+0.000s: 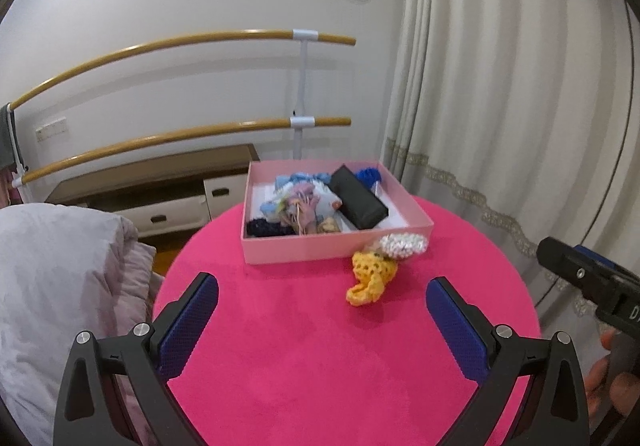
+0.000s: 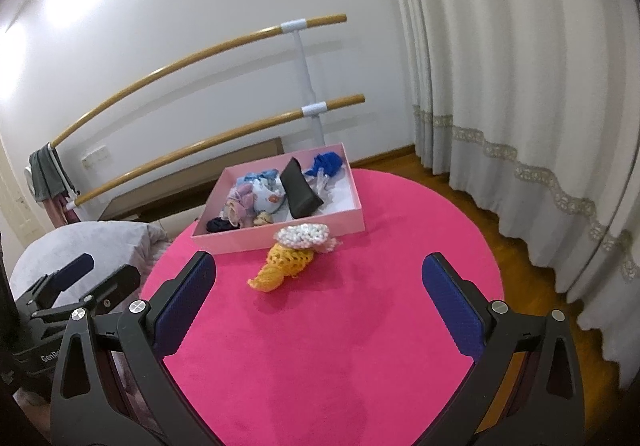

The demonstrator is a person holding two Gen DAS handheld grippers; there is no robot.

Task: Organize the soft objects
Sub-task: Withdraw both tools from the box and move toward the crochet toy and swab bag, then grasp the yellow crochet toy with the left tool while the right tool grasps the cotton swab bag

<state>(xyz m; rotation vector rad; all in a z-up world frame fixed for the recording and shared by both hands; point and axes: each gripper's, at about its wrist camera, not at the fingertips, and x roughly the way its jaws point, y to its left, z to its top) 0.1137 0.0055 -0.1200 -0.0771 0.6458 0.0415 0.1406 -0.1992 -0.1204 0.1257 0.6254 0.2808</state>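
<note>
a: left claw point(image 1: 322, 302) and right claw point(image 2: 319, 286)?
b: both spread wide, gripping nothing, low in frame over the pink bench point(image 1: 320, 346).
a: soft things?
b: yellow crochet piece point(image 1: 370, 276) right of centre, touching white beaded scrunchie point(image 1: 404, 244) against the pink box point(image 1: 336, 246). more scrunchies point(image 1: 296, 206) and a black case point(image 1: 358, 200) heaped inside, above centre.

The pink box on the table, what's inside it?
The pink box holds a black case, a blue knit piece, a floral pouch, lilac scrunchies and a dark scrunchie. Whatever lies beneath that heap is covered.
</note>
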